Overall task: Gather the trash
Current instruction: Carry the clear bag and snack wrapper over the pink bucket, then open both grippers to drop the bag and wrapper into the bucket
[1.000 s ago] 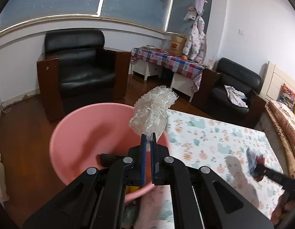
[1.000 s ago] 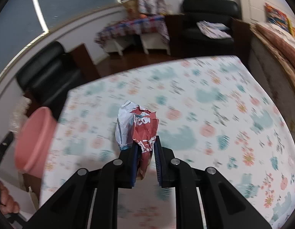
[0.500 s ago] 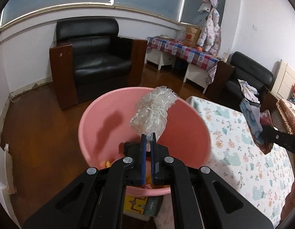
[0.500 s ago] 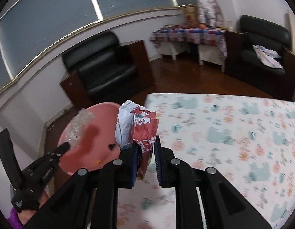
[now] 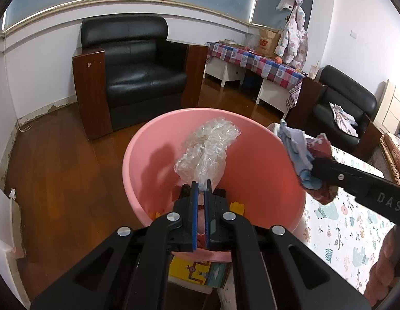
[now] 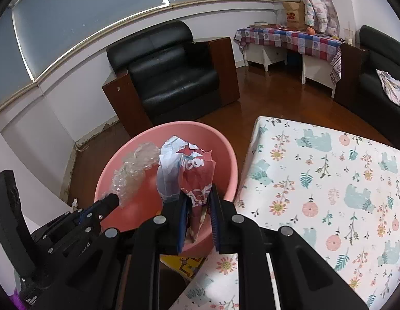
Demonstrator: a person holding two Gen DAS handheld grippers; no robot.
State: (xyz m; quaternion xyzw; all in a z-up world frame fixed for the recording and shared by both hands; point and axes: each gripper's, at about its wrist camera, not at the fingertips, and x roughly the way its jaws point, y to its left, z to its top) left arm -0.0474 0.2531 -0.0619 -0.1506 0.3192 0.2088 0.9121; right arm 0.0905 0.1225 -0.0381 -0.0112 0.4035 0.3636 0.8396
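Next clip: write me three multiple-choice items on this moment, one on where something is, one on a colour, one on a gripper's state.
1. Where is the clear plastic wrap?
A. flat on the table
B. held above the basin
C. on the armchair

2. What colour is the basin?
A. pink
B. green
C. white

3. What is the right gripper doing?
A. open and empty
B. shut on nothing
C. shut on a wrapper

Answers:
1 B, the left gripper pinches the clear plastic wrap over the basin.
2 A, its wall and rim are pink in both views.
3 C, the right gripper clamps the red and white wrapper.
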